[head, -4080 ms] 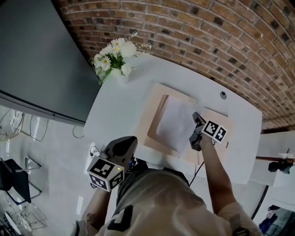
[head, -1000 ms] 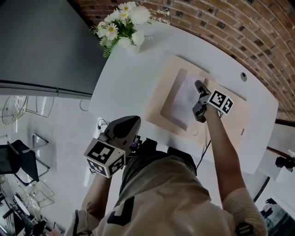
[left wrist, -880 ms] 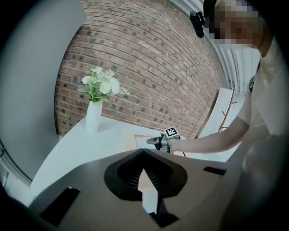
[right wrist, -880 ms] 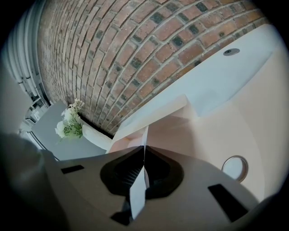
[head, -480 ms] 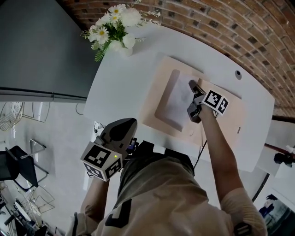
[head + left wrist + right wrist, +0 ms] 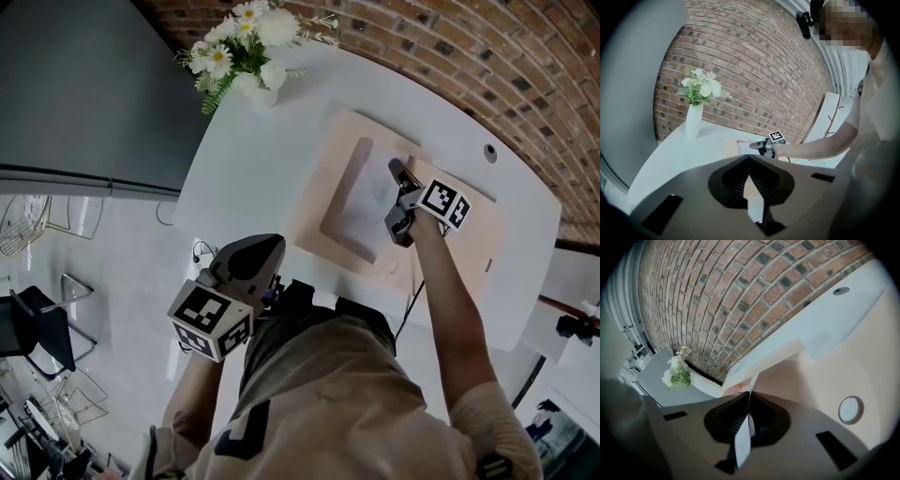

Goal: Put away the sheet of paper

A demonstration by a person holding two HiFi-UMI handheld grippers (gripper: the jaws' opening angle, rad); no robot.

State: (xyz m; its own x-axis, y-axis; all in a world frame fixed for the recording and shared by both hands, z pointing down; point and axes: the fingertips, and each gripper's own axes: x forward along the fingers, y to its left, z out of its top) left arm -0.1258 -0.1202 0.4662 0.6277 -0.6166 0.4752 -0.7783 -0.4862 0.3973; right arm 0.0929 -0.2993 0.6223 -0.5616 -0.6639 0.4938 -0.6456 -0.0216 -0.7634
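Sheet of paper (image 6: 367,195), thin, white and slightly bowed, is pinched at one edge between the jaws of the right gripper (image 6: 395,169). It sits over the shallow rectangular recess of a smooth beige tray (image 6: 469,248) on a white table (image 6: 253,159). The left gripper (image 6: 274,244), jaws closed on nothing, is near the person's body.

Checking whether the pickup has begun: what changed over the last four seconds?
The right gripper, earlier resting at the sheet of paper's right edge, is now shut on that edge. The sheet of paper looks narrower, its right side apparently raised off the peach folder. The left gripper stayed low beside the person, shut on nothing. The flowers did not move.
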